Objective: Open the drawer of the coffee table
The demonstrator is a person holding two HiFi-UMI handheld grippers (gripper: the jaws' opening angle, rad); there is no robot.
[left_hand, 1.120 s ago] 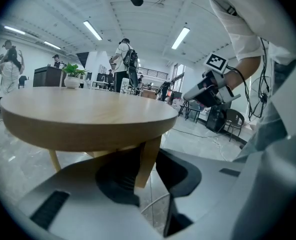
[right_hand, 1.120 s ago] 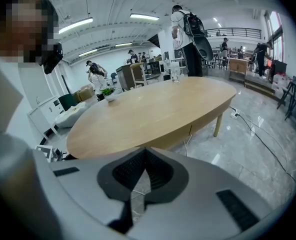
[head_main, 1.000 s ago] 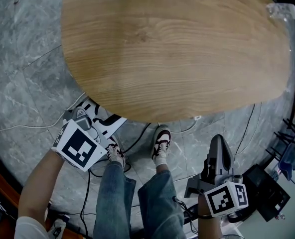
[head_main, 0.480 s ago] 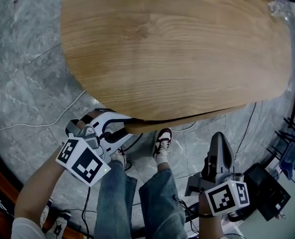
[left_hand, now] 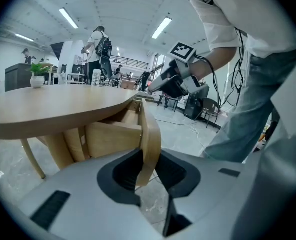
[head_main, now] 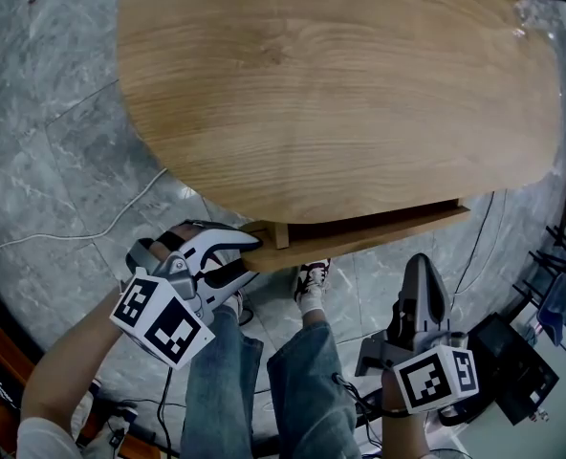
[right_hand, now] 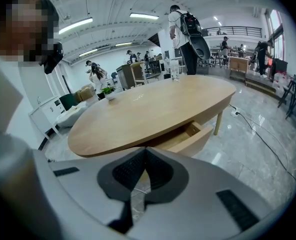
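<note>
Two grippers are showing in the head view, one at each side of the person's legs. Nearer the left, the left gripper point(head_main: 251, 256) is reaching to the near edge of the oval wooden desk point(head_main: 340, 84). Its fingers point(left_hand: 122, 173) are clenching on the left end of the curved front panel point(left_hand: 149, 134) of the drawer point(head_main: 379, 232), one pad on each face of the thin wood. That drawer is standing partly pulled out from under the near rim of the desk top. Its front is showing as a narrow strip that is sticking out further toward the right end.

Well apart to the right, the right gripper point(head_main: 420, 268) is hanging over the grey marble floor point(head_main: 54, 161), touching nothing. In its own view its fingers point(right_hand: 158, 171) are pressing together with nothing between them, and it is pointing toward the desk and the open drawer.

Both shoes point(head_main: 310, 277) are standing just near the drawer, with cables point(head_main: 92, 242) trailing across the floor around them. On the far part of the desk a small plant pot point(right_hand: 108, 94) and a clear glass point(right_hand: 174, 70) are sitting. Several people point(right_hand: 180, 29) are standing beyond it in the hall.
</note>
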